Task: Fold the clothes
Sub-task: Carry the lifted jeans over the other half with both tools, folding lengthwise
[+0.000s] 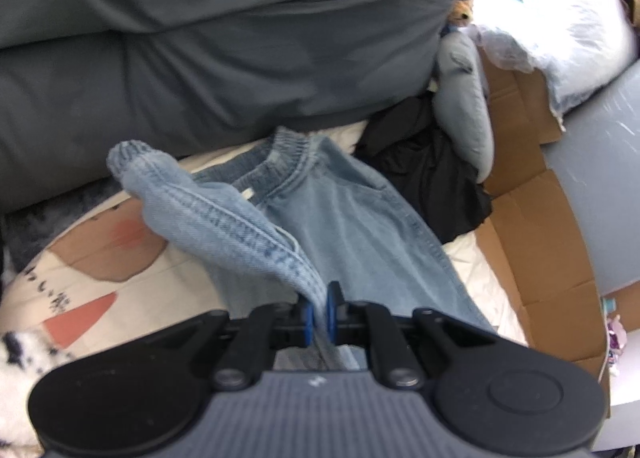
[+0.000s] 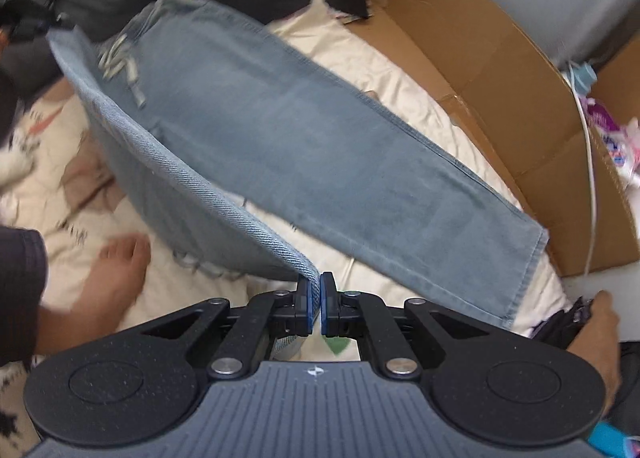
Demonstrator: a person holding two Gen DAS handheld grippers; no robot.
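While a grey cushioned mass (image 1: 224, 38) fills the space far ahead of the left claw (image 1: 319, 316), a cream printed bedcover (image 2: 384, 70) spreads beneath both claws, with flattened brown cardboard (image 2: 472, 54) off to the right of each. The light blue jeans (image 2: 288, 126) lie stretched over the bedcover directly ahead of the claws, waistband at the far end and one leg running down past the right claw (image 2: 316, 308) on its right side. A black garment (image 1: 428, 178) sits bunched ahead and right of the left claw, beside the waistband. The left claw is pinched tight on a lifted denim edge; the right claw likewise clamps a raised seam of the jeans. A bare foot (image 2: 120, 278) rests left of the right claw.
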